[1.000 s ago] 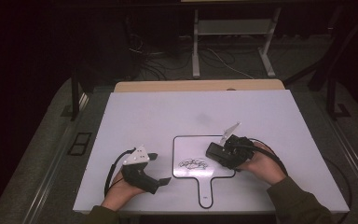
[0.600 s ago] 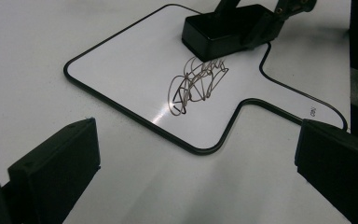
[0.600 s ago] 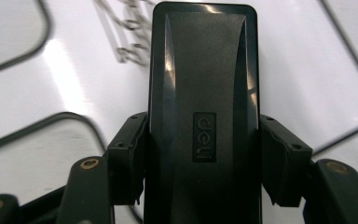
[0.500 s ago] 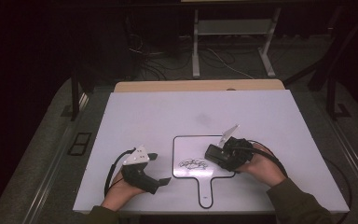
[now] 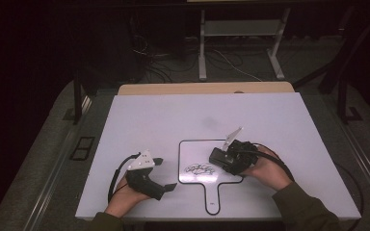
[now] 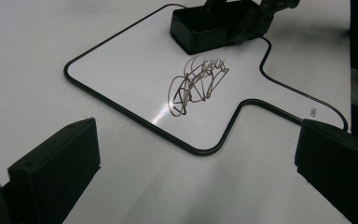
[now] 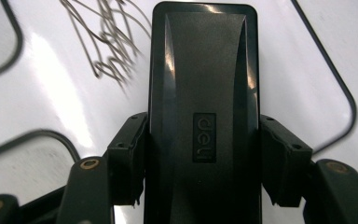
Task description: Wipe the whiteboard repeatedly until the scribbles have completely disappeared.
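Our right hand-held gripper clamps the eraser; the scribble lies at nine o'clock; left hand-held gripper open, idle.

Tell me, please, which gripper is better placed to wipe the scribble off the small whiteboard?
The right gripper: it already clamps the black eraser on the whiteboard, beside the scribble. The left gripper is open, off the board.

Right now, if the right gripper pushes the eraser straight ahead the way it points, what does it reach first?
Most likely the scribble. The right gripper holds the black eraser on the whiteboard, and the marks lie just ahead, slightly to its left.
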`<state>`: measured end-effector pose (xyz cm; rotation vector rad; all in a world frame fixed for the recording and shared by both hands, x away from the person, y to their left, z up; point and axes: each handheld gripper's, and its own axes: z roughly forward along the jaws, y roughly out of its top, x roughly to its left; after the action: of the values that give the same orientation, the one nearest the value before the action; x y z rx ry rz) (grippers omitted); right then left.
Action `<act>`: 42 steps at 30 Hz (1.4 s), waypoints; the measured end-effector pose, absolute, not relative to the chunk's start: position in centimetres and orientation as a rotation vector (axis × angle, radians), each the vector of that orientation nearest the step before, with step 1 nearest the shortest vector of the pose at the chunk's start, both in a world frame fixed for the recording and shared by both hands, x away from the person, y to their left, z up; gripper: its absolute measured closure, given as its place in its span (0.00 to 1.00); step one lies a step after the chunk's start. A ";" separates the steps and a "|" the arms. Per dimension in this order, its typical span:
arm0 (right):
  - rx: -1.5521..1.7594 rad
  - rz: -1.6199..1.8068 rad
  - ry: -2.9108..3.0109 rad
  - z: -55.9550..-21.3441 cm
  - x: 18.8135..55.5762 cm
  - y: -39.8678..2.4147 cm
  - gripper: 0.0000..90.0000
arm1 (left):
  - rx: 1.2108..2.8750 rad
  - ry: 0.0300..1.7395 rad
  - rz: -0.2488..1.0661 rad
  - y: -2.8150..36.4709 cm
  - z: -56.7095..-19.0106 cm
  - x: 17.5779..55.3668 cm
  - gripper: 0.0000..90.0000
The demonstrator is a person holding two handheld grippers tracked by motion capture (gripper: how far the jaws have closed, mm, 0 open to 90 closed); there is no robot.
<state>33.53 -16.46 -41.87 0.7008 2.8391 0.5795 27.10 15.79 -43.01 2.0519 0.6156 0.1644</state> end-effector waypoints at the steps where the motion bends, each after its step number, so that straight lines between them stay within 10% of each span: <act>1: 0.687 0.583 2.842 -41.9 33.5 -16.2 0.43 | 2.052 0.617 0.164 15.8 -43.0 27.1 0.00; 42: 0.593 0.605 2.866 -41.9 34.9 -11.5 0.43 | 2.052 0.611 0.169 15.9 -42.9 27.1 0.00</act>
<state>34.88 -11.52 -41.89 0.5926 2.8658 0.6046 27.09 15.92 -42.89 2.0525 0.6108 0.1686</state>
